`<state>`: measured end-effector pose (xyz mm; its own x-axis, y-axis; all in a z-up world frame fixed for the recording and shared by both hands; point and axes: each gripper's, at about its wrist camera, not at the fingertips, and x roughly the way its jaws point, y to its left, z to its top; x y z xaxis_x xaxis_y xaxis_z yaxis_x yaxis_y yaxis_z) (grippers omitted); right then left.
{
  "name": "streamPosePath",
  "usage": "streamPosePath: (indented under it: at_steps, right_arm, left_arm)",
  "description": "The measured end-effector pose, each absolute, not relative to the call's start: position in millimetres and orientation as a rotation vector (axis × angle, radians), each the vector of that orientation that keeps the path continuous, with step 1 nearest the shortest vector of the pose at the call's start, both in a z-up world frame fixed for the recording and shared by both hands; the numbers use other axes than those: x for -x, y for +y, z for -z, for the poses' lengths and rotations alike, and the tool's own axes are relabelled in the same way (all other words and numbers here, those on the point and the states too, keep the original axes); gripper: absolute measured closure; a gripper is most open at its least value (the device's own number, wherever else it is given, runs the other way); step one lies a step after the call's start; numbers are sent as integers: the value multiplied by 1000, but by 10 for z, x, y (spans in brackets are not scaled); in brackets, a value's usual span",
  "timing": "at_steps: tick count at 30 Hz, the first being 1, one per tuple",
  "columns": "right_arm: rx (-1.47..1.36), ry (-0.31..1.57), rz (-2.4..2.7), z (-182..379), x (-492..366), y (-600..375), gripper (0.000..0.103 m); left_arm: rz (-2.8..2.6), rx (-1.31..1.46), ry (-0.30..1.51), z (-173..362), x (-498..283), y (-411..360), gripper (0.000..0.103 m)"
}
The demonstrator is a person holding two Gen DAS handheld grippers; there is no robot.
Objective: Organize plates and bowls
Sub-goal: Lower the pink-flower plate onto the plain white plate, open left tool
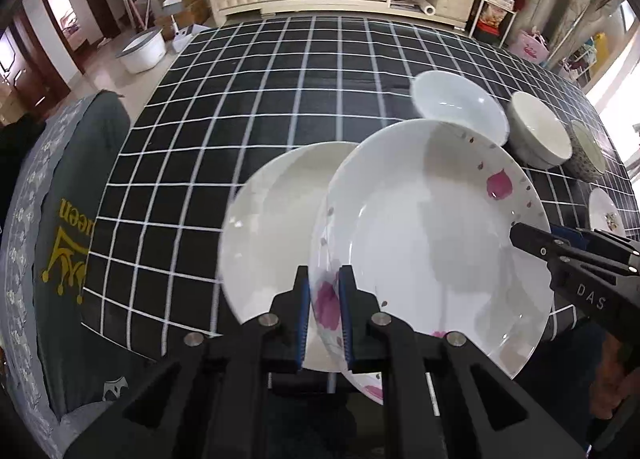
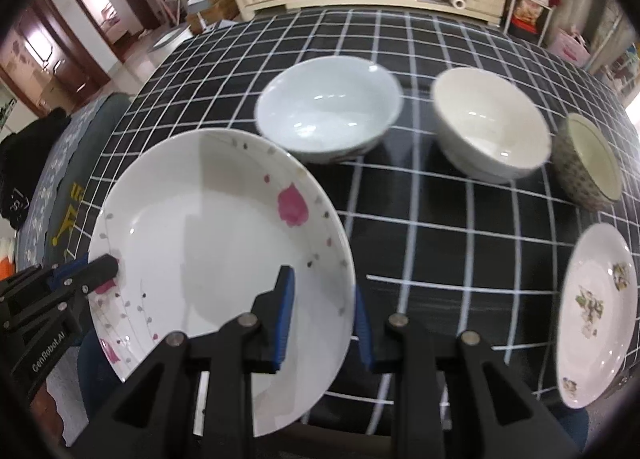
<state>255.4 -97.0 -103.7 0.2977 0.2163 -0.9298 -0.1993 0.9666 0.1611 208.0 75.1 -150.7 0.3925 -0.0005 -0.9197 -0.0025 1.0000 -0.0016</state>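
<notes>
My left gripper is shut on the near rim of the pink-flower plate, which it holds tilted above a plain white plate lying on the checked tablecloth. In the right wrist view the same flower plate is in front of me. My right gripper straddles its right rim with the jaws apart; one pad is over the plate and the other is outside the rim. The left gripper shows at the plate's left rim, and the right gripper shows at the plate's right rim in the left wrist view.
A pale blue-white bowl, a cream bowl and a patterned bowl stand in a row behind the plates. A small flowered plate lies at the right edge. A chair with a dark printed cover stands at the table's left.
</notes>
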Motion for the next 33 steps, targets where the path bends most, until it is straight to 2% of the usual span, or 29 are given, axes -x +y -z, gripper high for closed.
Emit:
streamPosePath:
  at_steps: [22, 33]
  right_arm:
    - [108, 1263, -324, 1287, -2668, -209, 73]
    - [140, 1236, -310, 1301, -2739, -143, 73]
  left_arm:
    - [-84, 111, 1218, 1803, -2145, 1419, 91]
    - [-92, 104, 1232, 1897, -2227, 1426, 91]
